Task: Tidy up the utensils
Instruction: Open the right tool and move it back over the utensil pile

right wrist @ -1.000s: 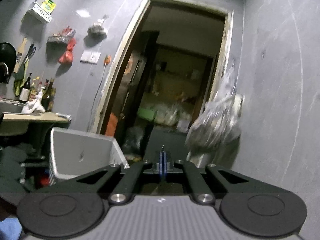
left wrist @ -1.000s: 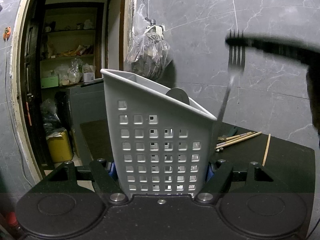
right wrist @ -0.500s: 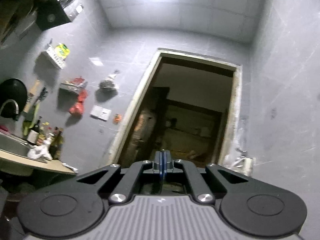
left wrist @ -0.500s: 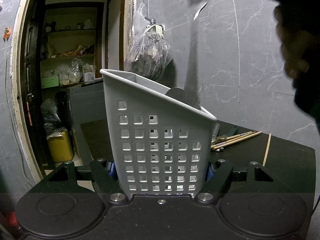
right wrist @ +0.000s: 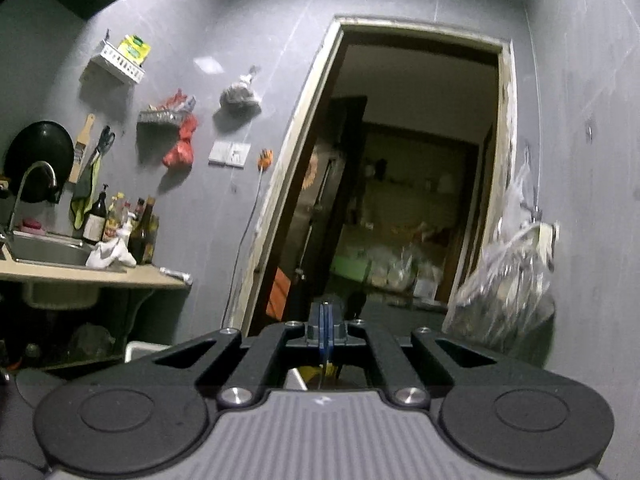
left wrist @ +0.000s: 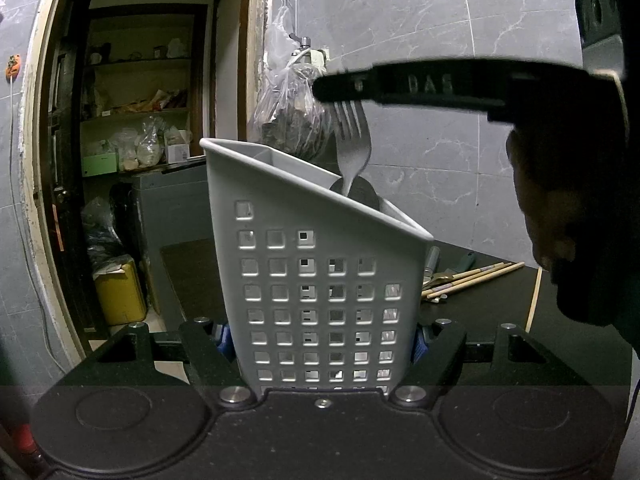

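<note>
My left gripper (left wrist: 322, 340) is shut on a grey perforated utensil holder (left wrist: 320, 264) and holds it upright on the black table (left wrist: 492, 312). My right gripper (right wrist: 325, 334) is shut on a metal fork (left wrist: 351, 146) by its tines. In the left wrist view the right gripper reaches in from the right above the holder, and the fork hangs handle down into the holder's back compartment. A dark round utensil head (left wrist: 360, 196) sticks up inside the holder. Wooden chopsticks (left wrist: 472, 278) lie on the table behind the holder.
A plastic bag (left wrist: 292, 108) hangs on the tiled wall behind the holder. An open doorway (left wrist: 136, 140) with shelves lies to the left. A yellow canister (left wrist: 118, 292) stands on the floor. The right wrist view shows a sink counter (right wrist: 80, 268) with bottles.
The right gripper lifted the fork from beside the holder, swung it above the rim, and has lowered it handle first into the holder. The left gripper and holder have not moved.
</note>
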Demonstrator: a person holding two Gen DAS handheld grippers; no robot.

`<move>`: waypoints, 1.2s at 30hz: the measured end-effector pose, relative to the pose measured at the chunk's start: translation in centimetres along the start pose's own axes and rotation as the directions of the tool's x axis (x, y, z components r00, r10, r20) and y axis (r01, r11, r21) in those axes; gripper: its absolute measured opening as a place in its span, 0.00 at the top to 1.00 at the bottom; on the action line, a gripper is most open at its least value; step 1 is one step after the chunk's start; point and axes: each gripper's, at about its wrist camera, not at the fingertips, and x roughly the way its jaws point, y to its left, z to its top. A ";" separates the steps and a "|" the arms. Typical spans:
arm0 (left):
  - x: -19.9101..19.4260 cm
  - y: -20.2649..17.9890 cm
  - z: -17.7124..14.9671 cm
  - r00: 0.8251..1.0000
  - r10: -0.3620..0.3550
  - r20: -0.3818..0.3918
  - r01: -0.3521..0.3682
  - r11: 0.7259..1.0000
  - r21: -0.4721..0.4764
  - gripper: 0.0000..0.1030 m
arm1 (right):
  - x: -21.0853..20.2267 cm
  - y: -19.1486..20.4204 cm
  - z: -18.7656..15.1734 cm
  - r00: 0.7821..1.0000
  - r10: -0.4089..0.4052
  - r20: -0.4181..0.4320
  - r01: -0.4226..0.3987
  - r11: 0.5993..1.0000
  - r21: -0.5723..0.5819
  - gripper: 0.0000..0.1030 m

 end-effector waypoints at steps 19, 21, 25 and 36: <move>-0.3 0.0 0.1 1.000 0.001 0.002 -0.001 1.000 0.002 0.26 | -0.6 -1.3 -1.3 0.998 0.044 -0.049 -0.040 0.996 0.074 0.53; -0.3 0.0 0.1 1.000 0.002 0.002 -0.003 1.000 0.002 0.26 | -1.2 -2.2 -1.2 0.999 0.014 -0.034 -0.011 0.996 0.090 0.43; -0.2 0.1 0.1 1.000 0.011 0.003 -0.011 1.000 0.000 0.26 | -1.8 -4.2 -1.4 0.996 -0.073 -0.045 0.077 0.991 0.112 0.21; -0.2 0.0 0.1 1.000 0.024 0.002 -0.024 1.000 -0.010 0.26 | -1.6 -8.9 -5.5 0.951 -0.160 -0.265 0.227 0.943 0.244 0.00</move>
